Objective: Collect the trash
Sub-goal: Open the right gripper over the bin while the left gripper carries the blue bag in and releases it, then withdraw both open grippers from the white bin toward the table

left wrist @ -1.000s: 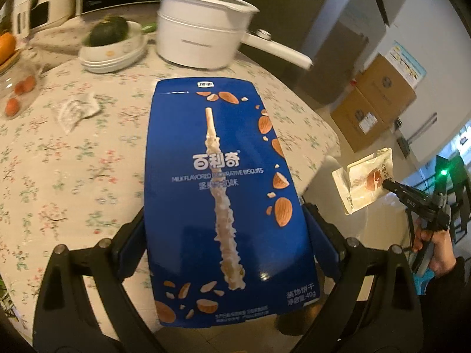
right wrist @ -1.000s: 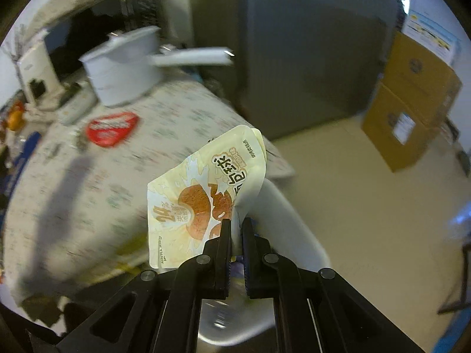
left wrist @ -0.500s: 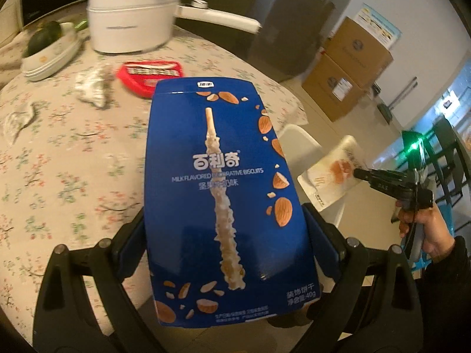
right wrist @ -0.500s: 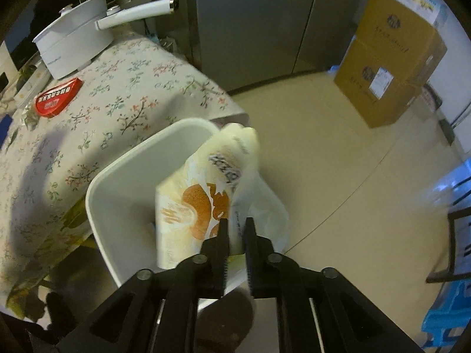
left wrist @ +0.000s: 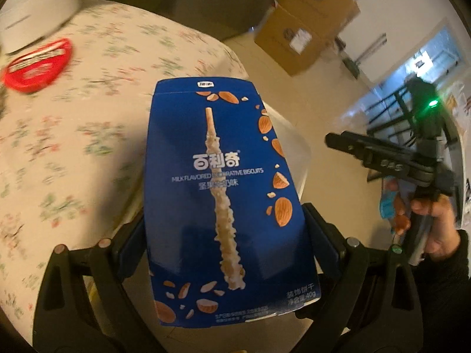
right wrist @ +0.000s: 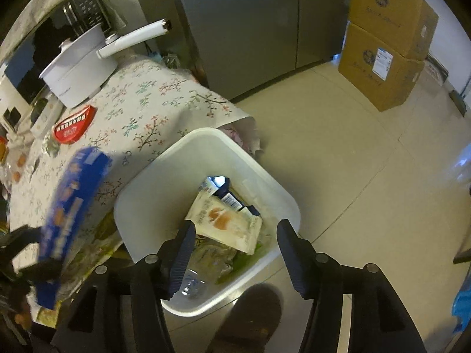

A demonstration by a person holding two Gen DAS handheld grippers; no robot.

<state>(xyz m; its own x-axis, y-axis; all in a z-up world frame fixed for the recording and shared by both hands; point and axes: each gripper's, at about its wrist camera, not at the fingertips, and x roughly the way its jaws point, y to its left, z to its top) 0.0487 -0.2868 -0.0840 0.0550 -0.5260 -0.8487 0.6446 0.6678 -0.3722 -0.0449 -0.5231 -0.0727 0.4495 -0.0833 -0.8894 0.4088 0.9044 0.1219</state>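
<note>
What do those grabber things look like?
Both grippers, left and right, are black plastic frames with silver screws and ribbed dark-blue pads. The right one shows a green light. The hand holding it wears a dark sleeve.

Biscuit box (left wrist: 226, 203): deep blue, printed with brown almonds, a cream-coated stick and white lettering. Tablecloth (left wrist: 97, 123): cream with a small floral print in green and red. Wrapper (right wrist: 74, 125) on the cloth: red with white lettering. Pot (right wrist: 79, 70): white. Bin (right wrist: 141, 194): white. Packet (right wrist: 225, 223) inside it: cream with orange-brown rounds. Cartons (right wrist: 385, 58): plain brown. Gripper fingers (right wrist: 290, 247): black with dark blue pads.
</note>
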